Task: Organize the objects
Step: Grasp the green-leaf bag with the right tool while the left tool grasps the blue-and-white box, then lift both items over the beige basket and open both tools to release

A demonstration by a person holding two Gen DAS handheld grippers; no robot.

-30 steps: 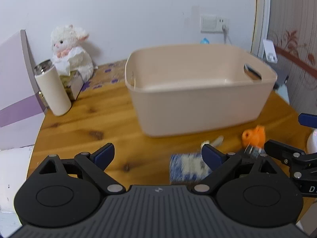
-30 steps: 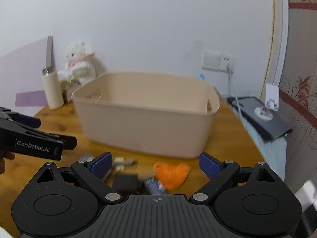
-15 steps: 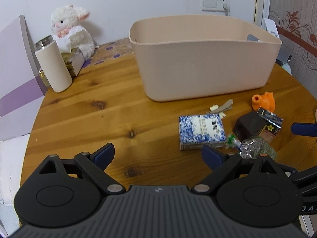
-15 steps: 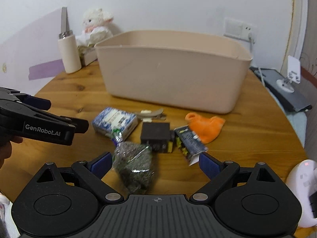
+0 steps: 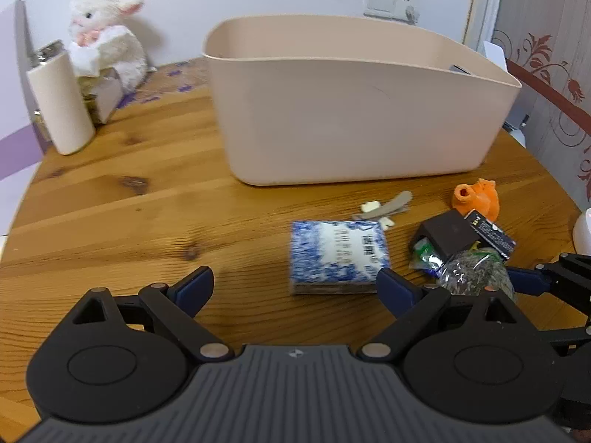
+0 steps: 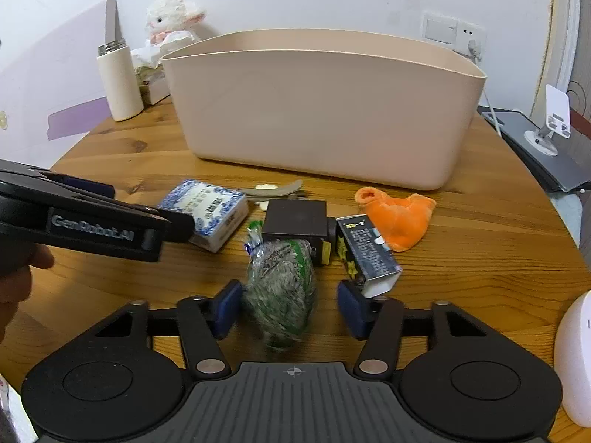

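Observation:
A beige bin (image 5: 351, 110) (image 6: 325, 110) stands on the round wooden table (image 5: 129, 221). In front of it lie a blue-white box (image 5: 338, 254) (image 6: 207, 210), a grey hair clip (image 5: 386, 210), a dark brown box (image 5: 445, 238) (image 6: 295, 219), a black-yellow carton (image 6: 369, 254), an orange plush piece (image 6: 400, 216) (image 5: 478, 199) and a clear bag of dried leaves (image 6: 282, 284) (image 5: 472, 273). My left gripper (image 5: 293, 286) is open, just before the blue-white box. My right gripper (image 6: 288, 308) is open, with the bag between its fingers.
A cream flask (image 5: 61, 105), a white plush lamb (image 5: 105, 33) and a small tissue box stand at the back left. A white round device (image 6: 574, 361) sits at the table's right edge. A phone stand and a dark tablet (image 6: 543, 147) lie beyond the bin.
Both grippers have dropped and come closer to the objects. My right gripper's fingers have narrowed and now flank the bag of dried leaves. The left gripper has neared the blue-white box.

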